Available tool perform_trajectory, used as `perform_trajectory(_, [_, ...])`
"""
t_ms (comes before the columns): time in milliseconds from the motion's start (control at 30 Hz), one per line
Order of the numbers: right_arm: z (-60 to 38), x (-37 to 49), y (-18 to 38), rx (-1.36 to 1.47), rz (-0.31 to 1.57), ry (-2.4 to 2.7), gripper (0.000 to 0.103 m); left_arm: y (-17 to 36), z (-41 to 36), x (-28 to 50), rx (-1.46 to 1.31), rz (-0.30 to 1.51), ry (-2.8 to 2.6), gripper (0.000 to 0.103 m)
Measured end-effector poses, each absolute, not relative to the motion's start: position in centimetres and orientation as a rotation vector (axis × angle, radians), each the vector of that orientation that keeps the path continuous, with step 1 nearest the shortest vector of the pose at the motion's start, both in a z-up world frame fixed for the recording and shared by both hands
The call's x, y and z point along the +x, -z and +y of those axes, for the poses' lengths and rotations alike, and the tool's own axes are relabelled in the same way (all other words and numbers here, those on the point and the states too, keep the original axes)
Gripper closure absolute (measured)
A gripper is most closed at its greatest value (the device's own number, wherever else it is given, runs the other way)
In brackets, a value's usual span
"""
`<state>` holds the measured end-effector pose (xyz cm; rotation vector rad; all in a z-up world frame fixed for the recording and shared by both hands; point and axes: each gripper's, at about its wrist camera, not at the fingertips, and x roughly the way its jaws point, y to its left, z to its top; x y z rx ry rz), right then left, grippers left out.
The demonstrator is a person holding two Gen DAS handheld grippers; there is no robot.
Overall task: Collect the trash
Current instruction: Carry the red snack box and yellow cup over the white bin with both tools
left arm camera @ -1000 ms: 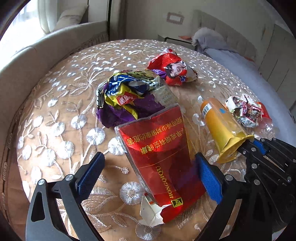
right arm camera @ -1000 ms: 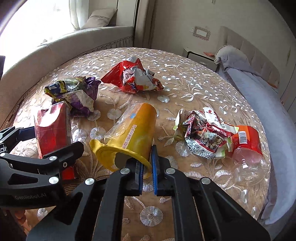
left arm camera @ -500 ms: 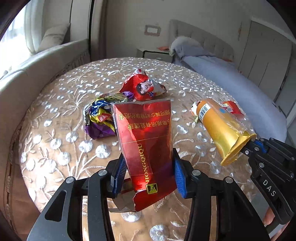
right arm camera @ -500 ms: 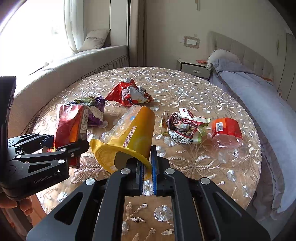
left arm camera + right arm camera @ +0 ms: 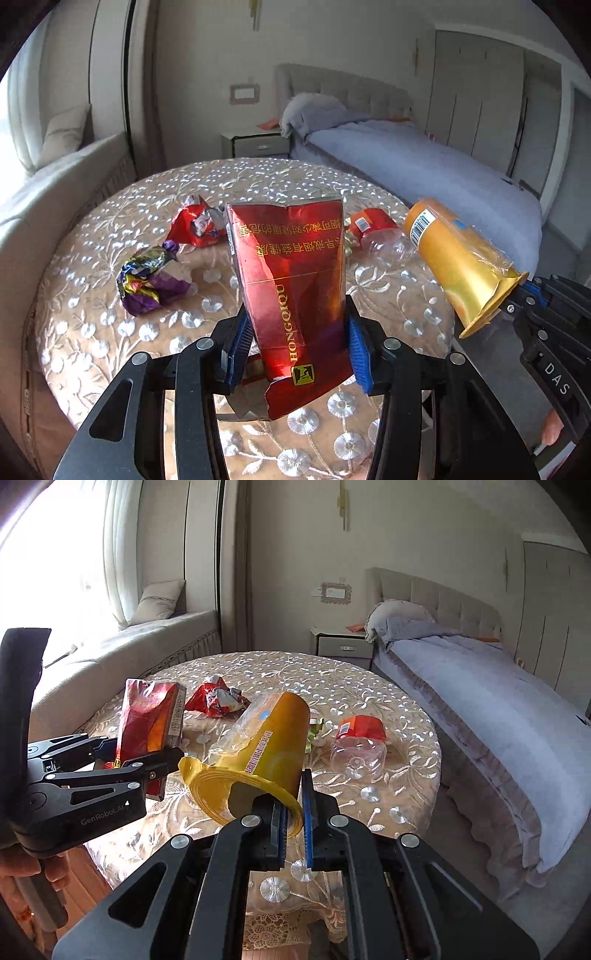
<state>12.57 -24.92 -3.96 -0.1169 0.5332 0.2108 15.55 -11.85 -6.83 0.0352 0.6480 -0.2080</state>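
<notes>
Bedroom daylight falls across a round table [image 5: 110,325] draped in a gold floral cloth, with a grey bed [image 5: 480,686] beyond. Above the cloth, the left gripper [image 5: 295,343] clamps its blue pads on the lower half of a torn red foil packet [image 5: 295,280], held upright; the packet's ragged bottom edge hangs below the pads and hides part of the table behind it. Alongside, the right gripper [image 5: 293,823] pinches the flared rim of a yellow cup [image 5: 266,753] wrapped in clear film, tilted with its base pointing away. Left on the table are a crumpled red wrapper [image 5: 195,227], a purple and gold wrapper [image 5: 147,280] and a clear bottle with a red label [image 5: 358,746]. Something green and pale peeks out behind the cup in the right wrist view, too hidden to identify.
</notes>
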Motion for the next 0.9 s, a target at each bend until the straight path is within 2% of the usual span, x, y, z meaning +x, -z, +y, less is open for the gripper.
perform_trajectory(300, [-31.3, 9.3, 4.1, -0.037, 0.503, -0.065, 0.095, 7.2, -19.0, 13.8, 0.143, 0.643, 0.363, 0.058])
perform_trajectory(600, [-37.5, 7.4, 6.8, 0.000, 0.597, 0.092, 0.095, 10.4, -27.5, 13.4, 0.255, 0.705, 0.557, 0.058])
perform_trajectory(900, [-43.9, 8.1, 13.1, 0.080, 0.797, 0.166, 0.095, 16.1, -35.0, 14.3, 0.421, 0.808, 0.687, 0.058])
